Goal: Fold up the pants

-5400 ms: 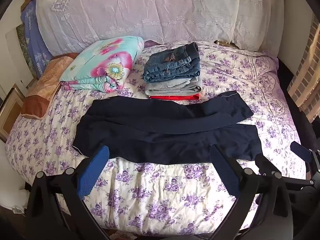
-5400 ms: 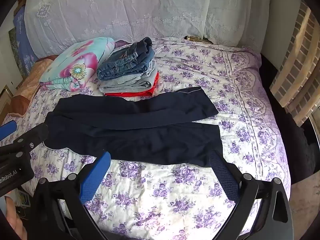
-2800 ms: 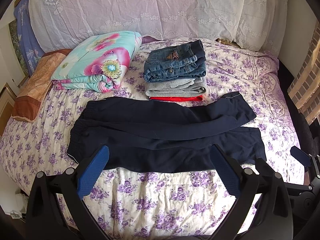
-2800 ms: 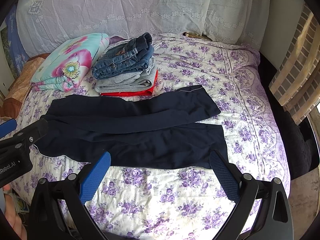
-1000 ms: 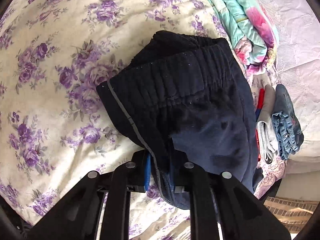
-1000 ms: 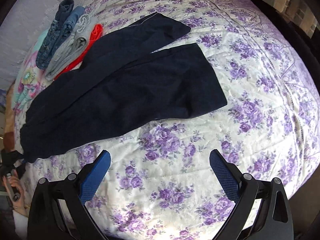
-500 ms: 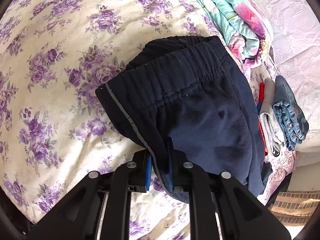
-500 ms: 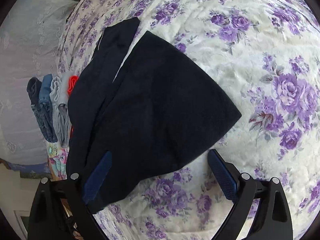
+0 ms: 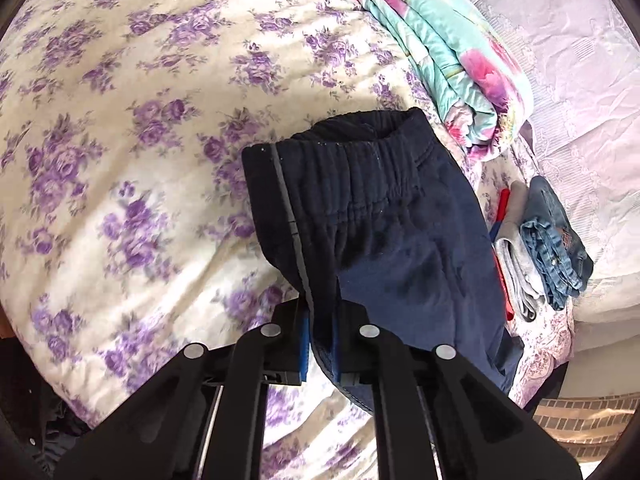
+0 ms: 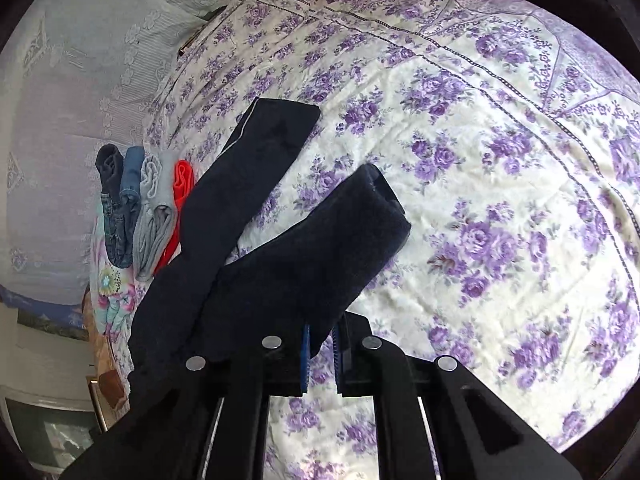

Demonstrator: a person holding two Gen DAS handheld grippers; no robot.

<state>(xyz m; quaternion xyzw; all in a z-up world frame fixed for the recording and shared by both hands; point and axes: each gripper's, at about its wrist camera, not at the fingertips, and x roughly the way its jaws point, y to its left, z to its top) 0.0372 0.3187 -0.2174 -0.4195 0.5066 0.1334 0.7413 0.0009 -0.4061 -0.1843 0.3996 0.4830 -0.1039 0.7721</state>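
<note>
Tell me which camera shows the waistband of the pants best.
The left wrist view. The gathered waistband sits mid-frame, with the left gripper closing on the pants' side seam just below it. The right wrist view shows only the leg ends, with the right gripper closing on one.

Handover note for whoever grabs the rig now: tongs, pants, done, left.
Left tongs: closing, pads already on the waistband end of the navy pants.
Right tongs: closing, pads already on the near leg's cuff end; the other leg lies loose on the floral bedspread.
Both pinched ends are raised off the bed.
Done: both ends gripped. No fold made yet.
Left: bring the legs together, fold, probably place by the folded clothes stack.
</note>
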